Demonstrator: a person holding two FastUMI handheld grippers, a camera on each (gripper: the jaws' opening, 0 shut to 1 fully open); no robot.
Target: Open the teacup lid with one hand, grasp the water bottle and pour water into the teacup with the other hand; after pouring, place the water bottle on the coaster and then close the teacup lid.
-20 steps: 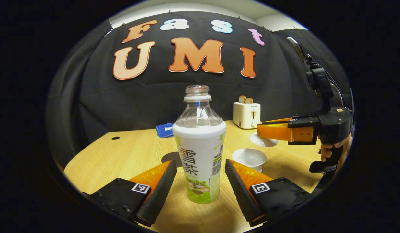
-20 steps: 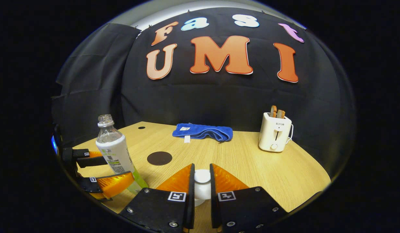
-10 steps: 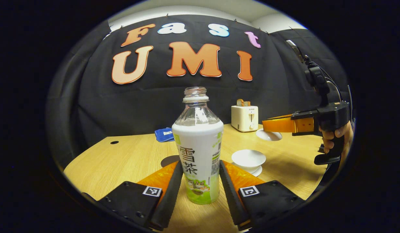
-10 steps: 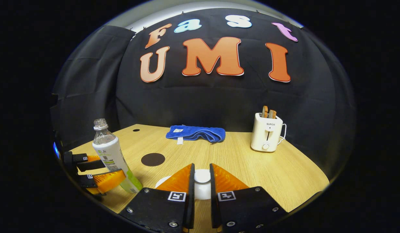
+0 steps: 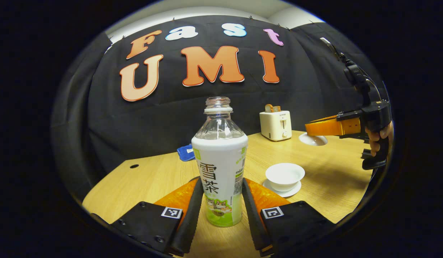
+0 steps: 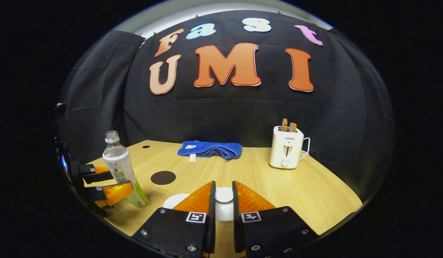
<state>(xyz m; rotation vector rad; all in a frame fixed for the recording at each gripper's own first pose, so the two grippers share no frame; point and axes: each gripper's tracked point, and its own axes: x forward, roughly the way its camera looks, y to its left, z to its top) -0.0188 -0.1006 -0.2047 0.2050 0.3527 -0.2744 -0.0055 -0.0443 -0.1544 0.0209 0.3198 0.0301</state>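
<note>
A clear bottle (image 5: 220, 168) with a white and green label and no cap stands upright on the table, and my left gripper (image 5: 220, 206) is shut on its lower part. From the right gripper view the same bottle (image 6: 121, 166) sits at the left, inside the left gripper (image 6: 113, 183). My right gripper (image 6: 224, 205) is shut on the knob of the white teacup lid (image 6: 224, 194) and holds it in the air. The uncovered white teacup (image 5: 284, 175) rests on its saucer, right of the bottle. A dark round coaster (image 6: 163, 177) lies behind it.
A white toaster (image 6: 287, 147) with toast stands at the back right of the wooden table (image 6: 307, 193). A folded blue cloth (image 6: 208, 149) lies along the back edge. A hand (image 5: 377, 139) holds the right gripper (image 5: 309, 129) with the lid at the right.
My left gripper's fingers closed from wide open onto the bottle. The right gripper carried the lid up and away to the right of the teacup.
</note>
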